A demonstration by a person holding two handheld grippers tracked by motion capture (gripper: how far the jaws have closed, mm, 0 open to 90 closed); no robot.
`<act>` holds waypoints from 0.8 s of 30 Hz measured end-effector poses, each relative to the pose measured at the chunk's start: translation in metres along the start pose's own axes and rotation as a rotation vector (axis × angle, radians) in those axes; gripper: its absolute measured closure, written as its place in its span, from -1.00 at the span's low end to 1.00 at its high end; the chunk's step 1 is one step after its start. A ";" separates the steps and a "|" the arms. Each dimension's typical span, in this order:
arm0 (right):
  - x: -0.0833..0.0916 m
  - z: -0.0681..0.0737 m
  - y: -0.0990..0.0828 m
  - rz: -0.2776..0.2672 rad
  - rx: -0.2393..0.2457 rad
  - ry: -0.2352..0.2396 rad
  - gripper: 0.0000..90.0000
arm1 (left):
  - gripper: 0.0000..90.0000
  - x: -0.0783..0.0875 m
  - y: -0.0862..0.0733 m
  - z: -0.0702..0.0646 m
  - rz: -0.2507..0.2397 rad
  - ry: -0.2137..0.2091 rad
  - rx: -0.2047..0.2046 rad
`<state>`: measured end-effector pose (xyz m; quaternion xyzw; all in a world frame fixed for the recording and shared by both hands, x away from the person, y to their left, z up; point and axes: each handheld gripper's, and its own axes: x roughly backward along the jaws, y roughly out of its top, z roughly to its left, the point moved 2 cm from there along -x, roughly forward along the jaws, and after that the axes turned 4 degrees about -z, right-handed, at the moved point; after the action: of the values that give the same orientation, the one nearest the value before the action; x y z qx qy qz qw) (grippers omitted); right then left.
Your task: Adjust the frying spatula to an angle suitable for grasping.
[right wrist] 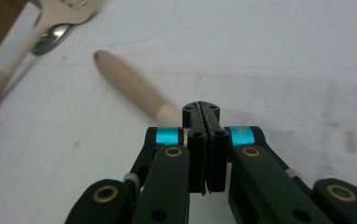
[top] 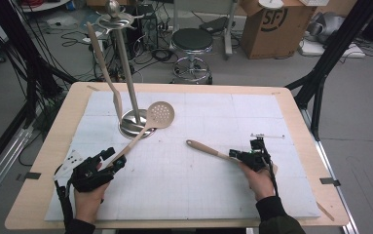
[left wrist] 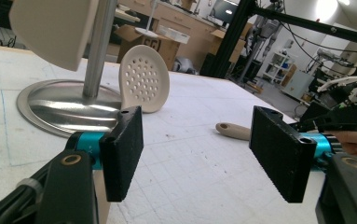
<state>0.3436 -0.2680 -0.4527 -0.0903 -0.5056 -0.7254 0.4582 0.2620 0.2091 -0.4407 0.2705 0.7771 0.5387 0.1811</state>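
Note:
A cream skimmer spoon [top: 160, 114] lies on the white mat, its holed head [left wrist: 146, 79] leaning against the base of a metal utensil stand [top: 135, 127]. Its handle slants down to my left gripper [top: 116, 158], which stands open [left wrist: 197, 154] with the handle close by its left jaw. A cream spatula [top: 107, 73] hangs from the stand, blade [left wrist: 52, 28] just above the base. A wooden-handled utensil [top: 206, 148] lies right of centre. My right gripper [top: 233, 154] is shut [right wrist: 203, 109], and the handle [right wrist: 129, 84] comes out from under its tips.
The white mat [top: 198, 185] covers most of the wooden table [top: 33, 195]. A round stool [top: 192, 41] and a cardboard box [top: 276, 24] stand on the floor beyond the far edge. Black frame legs [top: 320, 78] rise at the table's right.

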 end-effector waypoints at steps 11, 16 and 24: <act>-0.038 0.043 -0.011 0.040 0.026 0.171 1.00 | -0.21 -0.001 0.000 -0.001 0.001 -0.001 -0.002; -0.056 0.056 -0.016 0.070 0.037 0.179 1.00 | -0.21 0.000 0.000 0.000 0.000 0.000 -0.002; -0.076 0.063 -0.010 0.091 0.064 0.158 1.00 | -0.20 0.000 0.000 0.000 -0.001 -0.005 -0.002</act>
<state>0.3574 -0.1721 -0.4744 -0.0408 -0.4862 -0.6923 0.5317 0.2620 0.2089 -0.4402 0.2714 0.7763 0.5386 0.1835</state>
